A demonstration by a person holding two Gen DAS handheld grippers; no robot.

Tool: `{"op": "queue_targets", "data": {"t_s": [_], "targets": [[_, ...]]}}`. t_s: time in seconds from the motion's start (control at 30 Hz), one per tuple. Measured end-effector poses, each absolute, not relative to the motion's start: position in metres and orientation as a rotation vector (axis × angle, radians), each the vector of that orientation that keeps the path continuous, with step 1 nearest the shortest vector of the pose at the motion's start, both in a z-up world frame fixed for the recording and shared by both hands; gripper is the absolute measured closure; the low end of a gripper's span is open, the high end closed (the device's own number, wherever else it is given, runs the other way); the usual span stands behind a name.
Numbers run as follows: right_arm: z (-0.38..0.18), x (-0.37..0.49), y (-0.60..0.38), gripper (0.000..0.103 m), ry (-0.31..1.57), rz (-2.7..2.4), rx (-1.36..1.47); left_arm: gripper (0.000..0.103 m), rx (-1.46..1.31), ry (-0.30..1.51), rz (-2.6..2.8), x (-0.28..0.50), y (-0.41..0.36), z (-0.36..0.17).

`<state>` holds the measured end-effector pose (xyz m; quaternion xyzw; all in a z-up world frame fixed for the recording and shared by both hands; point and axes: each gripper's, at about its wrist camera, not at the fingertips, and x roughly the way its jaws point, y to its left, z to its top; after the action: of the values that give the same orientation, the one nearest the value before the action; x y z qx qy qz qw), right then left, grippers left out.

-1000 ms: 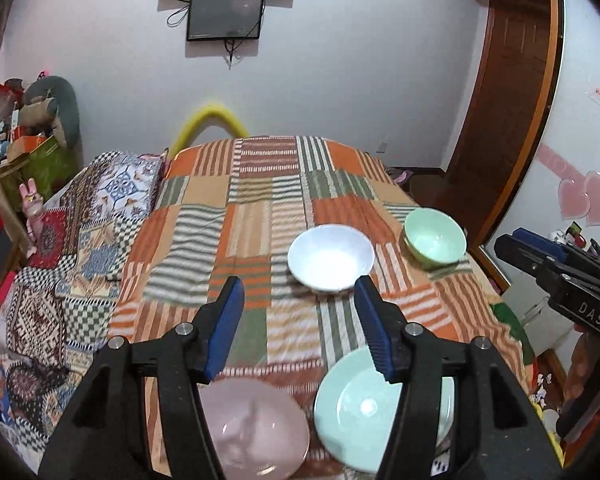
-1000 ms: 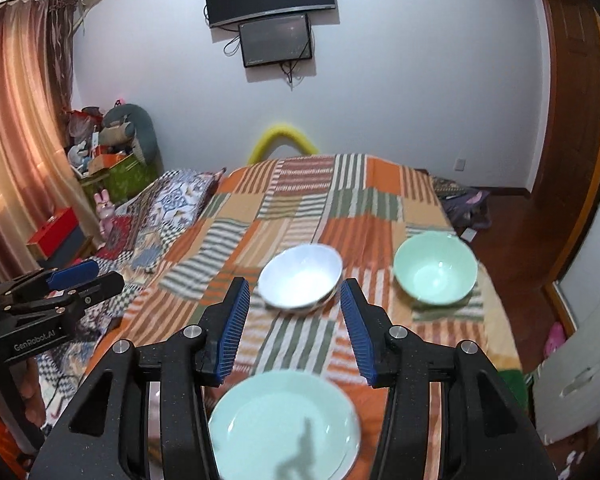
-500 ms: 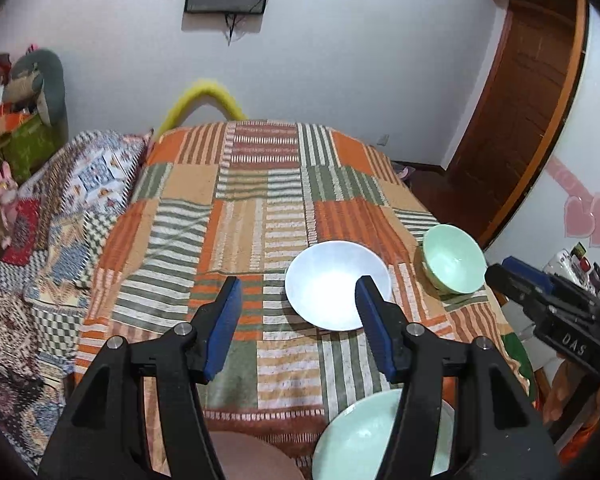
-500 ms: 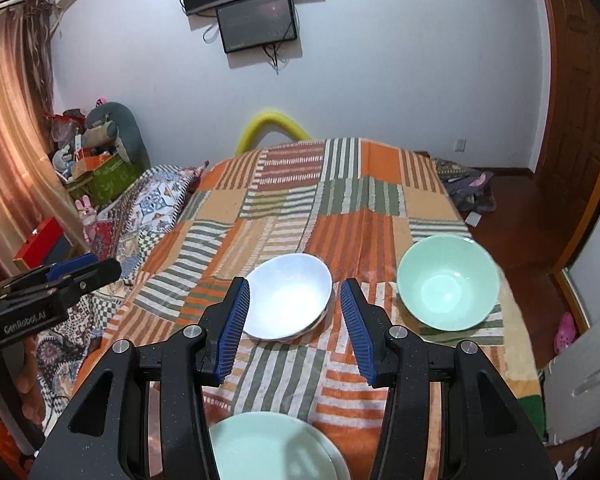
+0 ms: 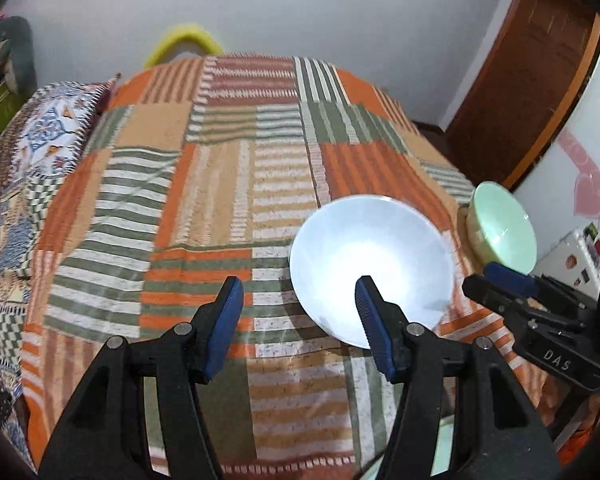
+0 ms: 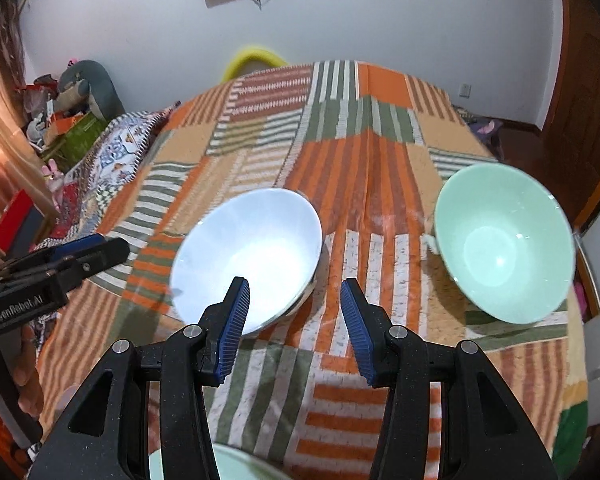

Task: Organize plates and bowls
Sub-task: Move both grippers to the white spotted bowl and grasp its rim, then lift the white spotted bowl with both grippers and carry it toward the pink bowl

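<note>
Both grippers hang over the striped patchwork cloth (image 6: 380, 168), jaws partway open, nothing btwn the pads. Left gripper (image 5: 298, 312) sits w/ its right pad over the white bowl (image 5: 376, 248); right gripper (image 6: 294, 312) is just beside that bowl. Green bowl (image 6: 500, 244) stands apart to the right. A pale green rim (image 6: 228, 464) at bottom edge, probably a plate.

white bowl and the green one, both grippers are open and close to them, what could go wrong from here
1. The white bowl sits on a soft patchwork blanket, so a push from the left gripper could tip or slide it rather than seat a grip.
2. The green bowl stands near the blanket's right edge; a nudge from the right gripper might send it off.
3. Both grippers crowd the white bowl and could collide.
</note>
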<state>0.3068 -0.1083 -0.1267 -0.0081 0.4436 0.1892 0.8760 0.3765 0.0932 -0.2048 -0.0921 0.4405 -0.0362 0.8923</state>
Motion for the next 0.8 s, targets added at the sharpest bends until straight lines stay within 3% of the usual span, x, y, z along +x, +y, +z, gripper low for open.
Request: {"op": "queue_targets", "data": {"t_s": [0.17,0.4,0.47,0.8], "targets": [[-0.143,0.318,-0.106,0.059,0.948,0.396,-0.004,0.049,-0.168,0.948,-0.104,0.394,0.085,-0.23],[-0.155,0.325,-0.103,0.06,0.954,0.389,-0.021,0.067,-0.188,0.979,-0.13,0.414,0.082,-0.251],[-0.157,0.328,-0.103,0.067,0.957,0.395,-0.013,0.07,-0.195,0.987,-0.132,0.418,0.082,-0.254],[-0.165,0.33,-0.09,0.079,0.966,0.412,-0.045,0.086,-0.223,1.025,-0.14,0.426,0.085,-0.271]]}}
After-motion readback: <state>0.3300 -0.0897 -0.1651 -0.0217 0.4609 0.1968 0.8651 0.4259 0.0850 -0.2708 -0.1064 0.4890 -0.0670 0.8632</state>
